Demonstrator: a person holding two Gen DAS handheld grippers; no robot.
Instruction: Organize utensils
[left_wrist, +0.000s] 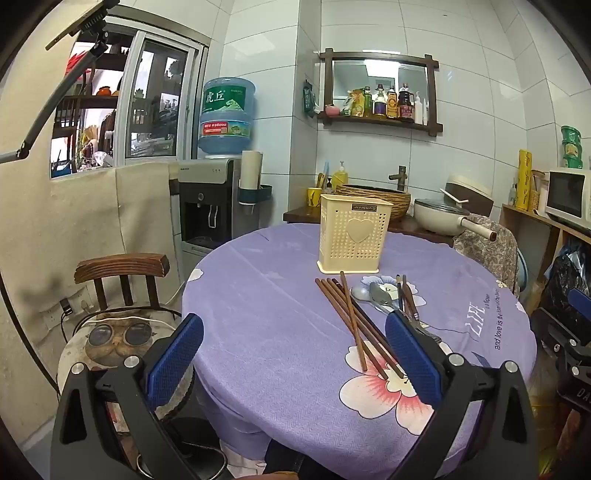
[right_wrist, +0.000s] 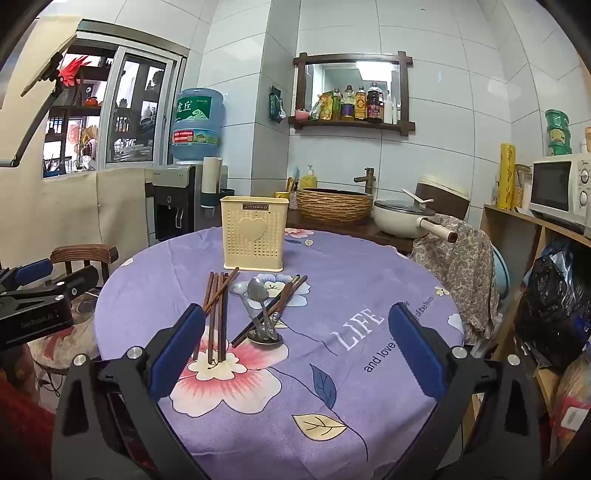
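A cream perforated utensil holder (left_wrist: 352, 236) (right_wrist: 254, 234) with a heart on its front stands upright toward the far side of the round table (left_wrist: 266, 325) (right_wrist: 354, 288). In front of it lie several brown chopsticks (left_wrist: 349, 314) (right_wrist: 218, 314), metal spoons (left_wrist: 380, 295) (right_wrist: 258, 295) and a darker pair of chopsticks (right_wrist: 273, 310) crossing the spoons. My left gripper (left_wrist: 293, 360) hovers open over the table's near left edge, nothing between its blue pads. My right gripper (right_wrist: 295, 354) is open and empty above the cloth, nearer than the utensils. The left gripper also shows at the left edge (right_wrist: 37, 295).
A wooden chair (left_wrist: 122, 273) with a printed cushion stands left of the table, a cloth-draped chair (right_wrist: 458, 258) at the right. Behind are a water dispenser (left_wrist: 207, 203), a basin (right_wrist: 334, 206), a pan (right_wrist: 402, 218) and a microwave (right_wrist: 561, 188) on a shelf.
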